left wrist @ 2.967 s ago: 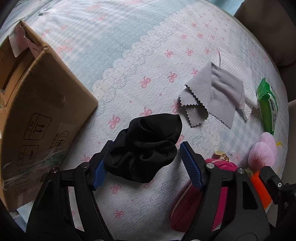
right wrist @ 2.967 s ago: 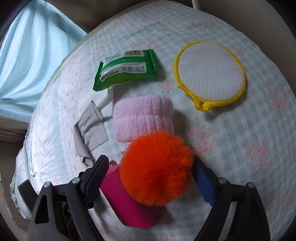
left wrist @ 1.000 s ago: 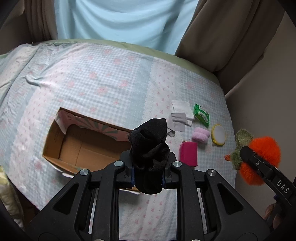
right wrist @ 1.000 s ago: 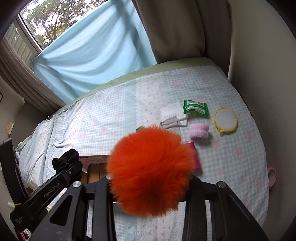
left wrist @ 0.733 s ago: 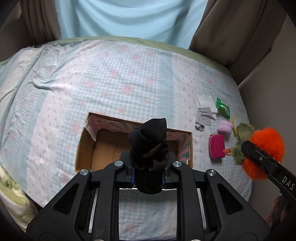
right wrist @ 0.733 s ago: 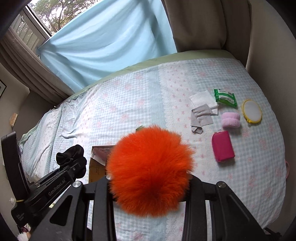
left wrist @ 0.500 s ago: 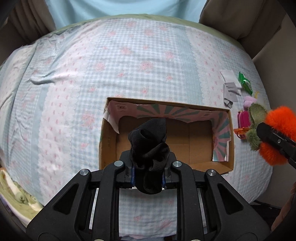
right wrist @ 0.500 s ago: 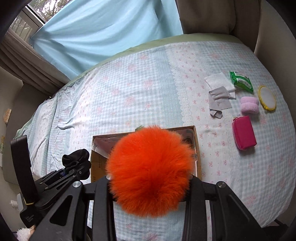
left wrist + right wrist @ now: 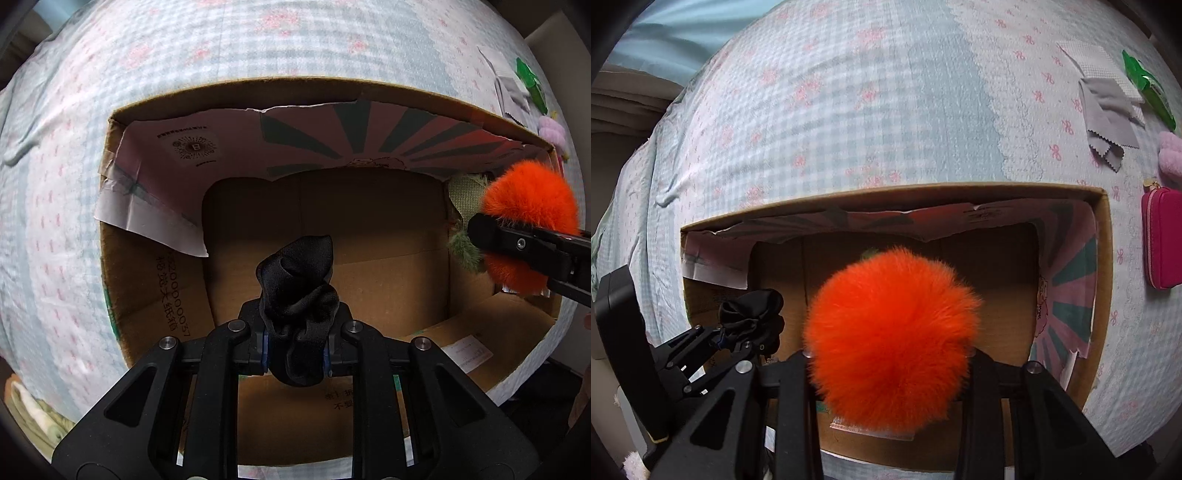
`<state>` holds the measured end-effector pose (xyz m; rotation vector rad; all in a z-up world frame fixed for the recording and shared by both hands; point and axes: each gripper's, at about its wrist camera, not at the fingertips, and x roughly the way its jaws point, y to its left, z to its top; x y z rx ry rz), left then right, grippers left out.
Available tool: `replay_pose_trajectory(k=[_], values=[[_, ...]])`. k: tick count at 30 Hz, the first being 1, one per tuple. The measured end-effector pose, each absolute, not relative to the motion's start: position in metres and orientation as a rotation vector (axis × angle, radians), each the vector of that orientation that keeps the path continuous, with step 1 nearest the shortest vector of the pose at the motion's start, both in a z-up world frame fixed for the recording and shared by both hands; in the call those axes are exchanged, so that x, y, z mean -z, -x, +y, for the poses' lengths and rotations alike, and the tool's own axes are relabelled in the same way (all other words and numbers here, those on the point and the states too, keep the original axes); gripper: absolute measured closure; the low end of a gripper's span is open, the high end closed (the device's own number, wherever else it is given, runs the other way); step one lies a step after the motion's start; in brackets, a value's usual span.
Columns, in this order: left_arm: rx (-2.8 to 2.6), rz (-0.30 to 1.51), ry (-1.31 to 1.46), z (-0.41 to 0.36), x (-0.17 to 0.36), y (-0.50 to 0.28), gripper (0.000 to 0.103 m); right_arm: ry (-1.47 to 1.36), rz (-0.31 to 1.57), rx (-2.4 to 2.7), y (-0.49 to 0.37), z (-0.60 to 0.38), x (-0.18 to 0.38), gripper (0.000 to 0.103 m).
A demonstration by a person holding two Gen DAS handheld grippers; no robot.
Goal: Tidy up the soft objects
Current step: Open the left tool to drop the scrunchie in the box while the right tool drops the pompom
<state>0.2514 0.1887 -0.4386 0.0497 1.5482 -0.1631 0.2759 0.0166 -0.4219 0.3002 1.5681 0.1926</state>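
Note:
My left gripper (image 9: 295, 356) is shut on a black scrunchie (image 9: 297, 295) and holds it over the open cardboard box (image 9: 155, 295). My right gripper (image 9: 890, 360) is shut on a fluffy orange pompom (image 9: 892, 339) with a green plush part (image 9: 465, 195), also over the box (image 9: 1104, 206), at its right end. The left gripper and scrunchie (image 9: 750, 314) show at the left in the right wrist view. The pompom (image 9: 528, 225) shows at the right in the left wrist view. The box floor below looks bare.
The box sits on a bed with a blue checked sheet (image 9: 849, 92). To its right lie a pink pouch (image 9: 1161, 247), a pink fuzzy band (image 9: 1171, 155), a grey cloth (image 9: 1108, 114), a white cloth (image 9: 1089, 55) and a green wipes pack (image 9: 1148, 85).
Both grippers have come down closer to the box, which now fills the views. The scrunchie and the pompom stay gripped.

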Motion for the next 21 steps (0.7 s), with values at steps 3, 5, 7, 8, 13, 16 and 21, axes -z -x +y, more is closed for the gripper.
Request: replay_pose_trajectory(k=[3,5,7,8,13,16,21], values=[[0.181,1.556,-0.038,0.191,0.441,-0.252,0.059,-0.266,1.611,-0.174,-0.280,0.018,0.435,0.052],[0.247,1.553,0.013,0.189,0.438,-0.250,0.038,-0.246,1.615,-0.169,-0.281,0.020,0.438,0.006],[0.285,1.539,-0.013,0.178,0.433,-0.247,0.009,-0.226,1.623,-0.153,-0.282,0.019,0.441,0.000],[0.281,1.522,-0.063,0.172,0.430,-0.245,0.000,-0.226,1.620,-0.153,-0.282,0.018,0.442,0.000],[0.286,1.499,-0.095,0.163,0.425,-0.238,0.000,-0.252,1.617,-0.147,-0.281,0.010,0.441,0.000],[0.281,1.501,-0.089,0.164,0.422,-0.235,0.000,-0.249,1.600,-0.146,-0.279,0.007,0.438,0.000],[0.288,1.482,-0.098,0.170,0.408,-0.227,0.000,-0.272,1.575,-0.149,-0.270,-0.003,0.426,0.000]])
